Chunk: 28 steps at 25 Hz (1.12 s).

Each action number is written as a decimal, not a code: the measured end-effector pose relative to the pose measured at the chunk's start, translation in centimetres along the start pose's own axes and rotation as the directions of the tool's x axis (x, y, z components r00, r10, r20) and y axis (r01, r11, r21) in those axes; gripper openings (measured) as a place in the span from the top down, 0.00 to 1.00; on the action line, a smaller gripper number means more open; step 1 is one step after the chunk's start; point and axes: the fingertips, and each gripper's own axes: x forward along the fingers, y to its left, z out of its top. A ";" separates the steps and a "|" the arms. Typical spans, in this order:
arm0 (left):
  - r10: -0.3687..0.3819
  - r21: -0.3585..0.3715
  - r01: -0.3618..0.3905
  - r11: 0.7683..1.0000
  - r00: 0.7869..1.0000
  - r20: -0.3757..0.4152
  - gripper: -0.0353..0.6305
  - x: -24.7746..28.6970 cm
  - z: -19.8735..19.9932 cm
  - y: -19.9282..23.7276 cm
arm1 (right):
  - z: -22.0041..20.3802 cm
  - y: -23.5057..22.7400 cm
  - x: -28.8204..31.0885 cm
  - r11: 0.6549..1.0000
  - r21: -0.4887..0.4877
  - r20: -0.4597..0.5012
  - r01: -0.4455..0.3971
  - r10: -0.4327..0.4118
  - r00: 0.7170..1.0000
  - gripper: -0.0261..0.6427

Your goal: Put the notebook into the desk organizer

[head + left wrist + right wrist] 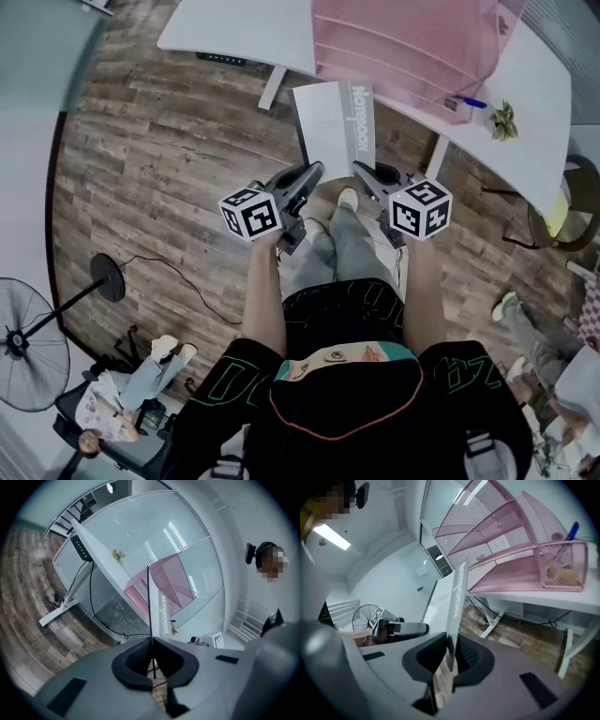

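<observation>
A white notebook (335, 122) with a grey printed spine hangs in the air above the wooden floor, just short of the desk's front edge. My left gripper (314, 172) is shut on its left side; in the left gripper view a thin edge of the notebook (149, 606) runs into the closed jaws of my left gripper (152, 641). My right gripper (361, 171) is shut on the spine side, and the right gripper view shows the notebook's spine (457, 602) pinched by my right gripper (450, 656). The pink mesh desk organizer (403, 47) stands on the desk beyond, with its slanted slots (511, 545) facing me.
The white desk (234, 33) stands on white legs (272, 86). The organizer's side cup holds a blue pen (469, 101), and a small plant (503, 120) sits beside it. A floor fan (33, 356) is at lower left, a chair (562, 211) at right. Other people sit nearby.
</observation>
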 end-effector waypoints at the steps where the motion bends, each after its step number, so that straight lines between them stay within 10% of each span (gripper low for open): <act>1: -0.004 -0.010 0.003 1.000 1.000 -0.013 0.94 0.7 -0.5 0.1 | -0.4 -0.7 -0.3 1.000 0.022 0.002 0.008 -0.008 1.000 0.91; 13: -0.020 -0.048 0.012 0.999 0.988 -0.151 0.94 5.7 -2.5 1.3 | -2.9 -5.6 -1.5 0.977 0.203 0.008 0.069 -0.072 0.997 0.91; 28: -0.017 -0.080 0.008 0.997 0.993 -0.119 0.94 11.1 2.3 1.8 | 2.2 -10.0 -1.6 0.979 0.155 0.037 0.129 -0.136 0.990 0.84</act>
